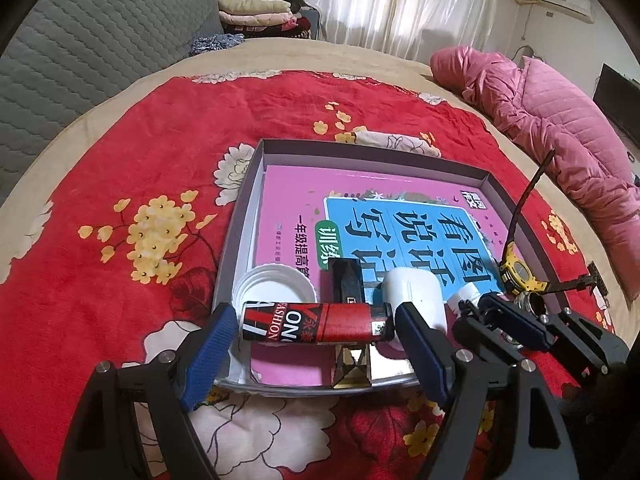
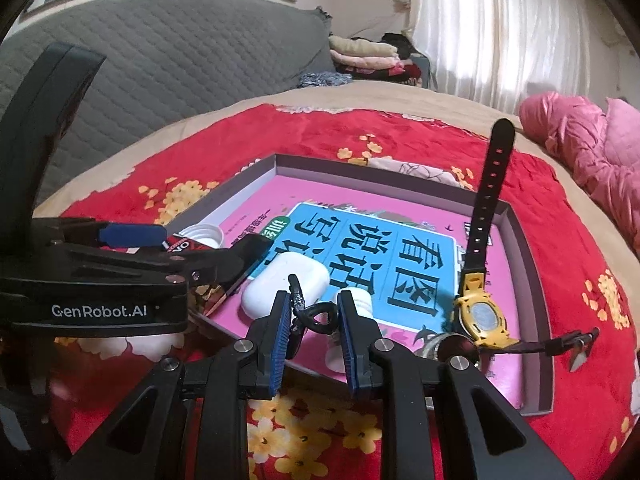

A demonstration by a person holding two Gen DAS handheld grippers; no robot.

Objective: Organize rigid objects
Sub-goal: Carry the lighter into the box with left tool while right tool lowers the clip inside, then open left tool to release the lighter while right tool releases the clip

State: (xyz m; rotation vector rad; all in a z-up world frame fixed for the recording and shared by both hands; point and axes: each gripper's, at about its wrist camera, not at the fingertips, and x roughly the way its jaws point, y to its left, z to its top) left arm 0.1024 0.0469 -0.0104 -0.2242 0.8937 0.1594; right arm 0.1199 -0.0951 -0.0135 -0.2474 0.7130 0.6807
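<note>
A grey shallow tray [image 1: 240, 216] lies on the red flowered blanket with a pink and blue book [image 1: 420, 232] in it. My left gripper [image 1: 316, 312] is shut lengthwise on a red and black cylinder [image 1: 320, 322], held just over the tray's near edge. In the right wrist view the tray [image 2: 532, 280] sits ahead. There my right gripper [image 2: 314, 298] is shut on a small black looped item [image 2: 310, 314], over the near rim. Behind it lie a white earbud case [image 2: 280, 286] and a small white bottle [image 2: 358, 300]. The left gripper [image 2: 208, 240] shows at the left.
In the tray also lie a white round lid [image 1: 276, 286], a black box [image 1: 348, 280], a yellow watch [image 2: 482, 316] with its strap sticking up, and a round metal piece [image 2: 450, 344]. A pink quilted jacket [image 1: 560, 128] lies at the right; folded clothes [image 1: 256, 14] are far back.
</note>
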